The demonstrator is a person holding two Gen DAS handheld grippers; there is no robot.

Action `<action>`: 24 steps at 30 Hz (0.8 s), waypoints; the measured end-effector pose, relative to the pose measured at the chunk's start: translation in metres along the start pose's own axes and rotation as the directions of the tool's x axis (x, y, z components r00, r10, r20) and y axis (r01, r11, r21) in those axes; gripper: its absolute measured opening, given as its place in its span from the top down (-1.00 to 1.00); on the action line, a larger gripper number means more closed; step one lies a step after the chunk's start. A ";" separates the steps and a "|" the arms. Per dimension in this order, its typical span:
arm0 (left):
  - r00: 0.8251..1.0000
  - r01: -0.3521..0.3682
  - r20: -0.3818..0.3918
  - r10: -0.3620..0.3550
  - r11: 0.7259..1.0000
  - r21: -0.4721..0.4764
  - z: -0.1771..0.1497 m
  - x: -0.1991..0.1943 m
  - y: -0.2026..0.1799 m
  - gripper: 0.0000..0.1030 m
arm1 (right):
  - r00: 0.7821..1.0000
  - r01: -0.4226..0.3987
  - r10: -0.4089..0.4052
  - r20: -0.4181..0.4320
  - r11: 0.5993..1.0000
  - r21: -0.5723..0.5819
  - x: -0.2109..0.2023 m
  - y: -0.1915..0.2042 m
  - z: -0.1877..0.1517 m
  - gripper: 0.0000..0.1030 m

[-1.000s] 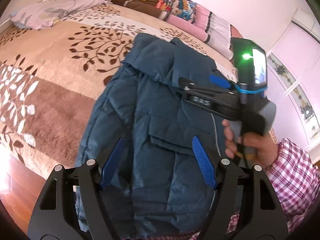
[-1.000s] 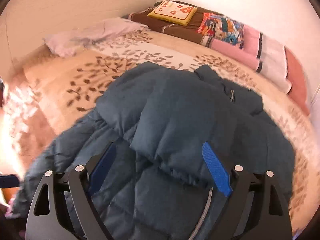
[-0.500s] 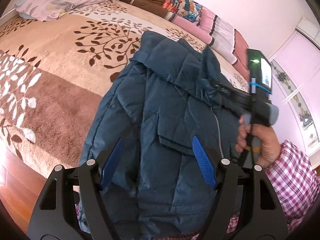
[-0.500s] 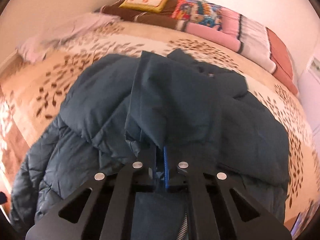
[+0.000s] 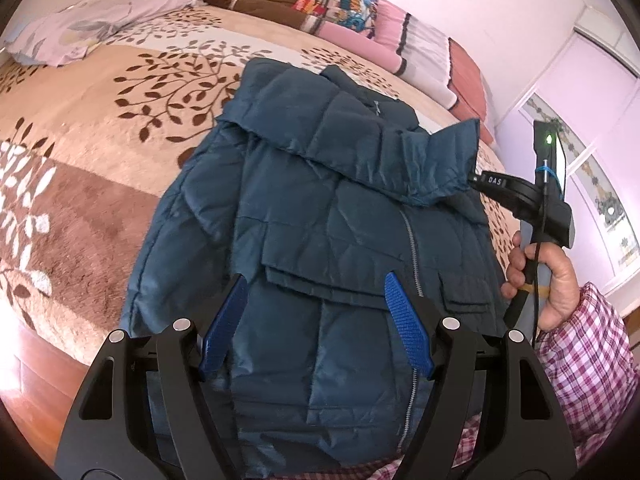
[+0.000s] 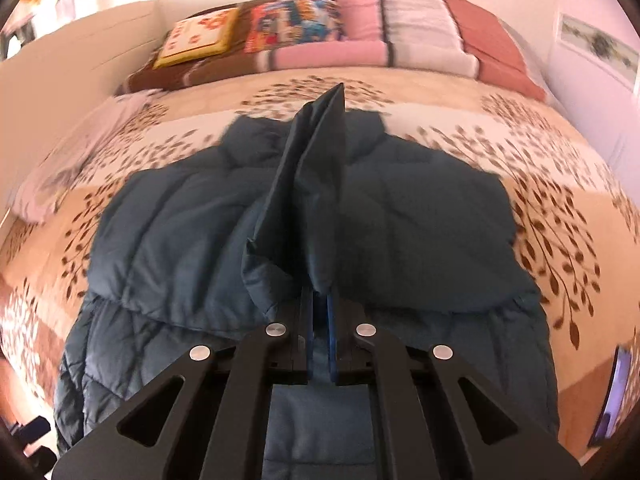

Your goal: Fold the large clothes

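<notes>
A dark blue padded jacket [image 5: 332,216] lies front up on the bed, zip running down its middle. It also fills the right wrist view [image 6: 192,216]. My right gripper [image 6: 320,312] is shut on the jacket's sleeve end [image 6: 316,176] and holds it lifted above the body; in the left wrist view the right gripper [image 5: 468,184] pinches that sleeve end [image 5: 440,160] at the jacket's right side. My left gripper [image 5: 316,324] is open and empty, hovering over the jacket's lower front.
The bed has a beige and brown leaf-pattern cover [image 5: 100,120]. Pillows and cushions [image 5: 340,4] line the far edge, and a lilac pillow [image 5: 88,24] lies at far left. Wooden floor [image 5: 24,376] shows at lower left.
My right gripper closed on the sleeve end and pulled it up and across to the jacket's right side. My left gripper stayed open and drew back a little.
</notes>
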State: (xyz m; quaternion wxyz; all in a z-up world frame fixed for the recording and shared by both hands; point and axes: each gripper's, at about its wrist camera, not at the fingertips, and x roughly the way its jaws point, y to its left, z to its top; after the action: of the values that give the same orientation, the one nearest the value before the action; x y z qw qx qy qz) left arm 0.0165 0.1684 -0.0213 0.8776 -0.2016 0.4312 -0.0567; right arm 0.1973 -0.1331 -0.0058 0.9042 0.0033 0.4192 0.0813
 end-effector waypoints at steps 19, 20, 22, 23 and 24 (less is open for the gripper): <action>0.999 -0.023 -0.035 0.024 0.999 0.029 0.003 0.013 -0.015 -0.37 | 0.996 0.076 -0.064 -0.060 0.972 0.220 -0.008 -0.103 -0.037 -0.10; 0.999 -0.024 -0.038 0.025 0.999 0.028 0.003 0.014 -0.015 -0.37 | 0.996 0.071 -0.057 -0.061 0.967 0.244 -0.011 -0.111 -0.040 -0.10; 0.999 -0.025 -0.043 0.026 0.999 0.026 0.003 0.016 -0.015 -0.37 | 0.997 0.063 -0.047 -0.064 0.961 0.271 -0.014 -0.116 -0.044 -0.10; 0.999 -0.024 -0.043 0.025 0.999 0.026 0.003 0.016 -0.016 -0.37 | 0.997 0.051 -0.034 -0.065 0.959 0.279 -0.015 -0.117 -0.046 -0.10; 0.999 -0.023 -0.043 0.024 0.999 0.027 0.003 0.016 -0.016 -0.37 | 0.998 0.017 0.003 -0.065 0.955 0.297 -0.015 -0.116 -0.048 -0.10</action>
State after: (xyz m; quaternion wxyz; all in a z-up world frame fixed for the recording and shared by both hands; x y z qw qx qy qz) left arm 0.0303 0.1501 -0.0251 0.8714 -0.1834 0.4516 -0.0565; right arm 0.1685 -0.2527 -0.0341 0.8798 0.1349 0.4555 0.0143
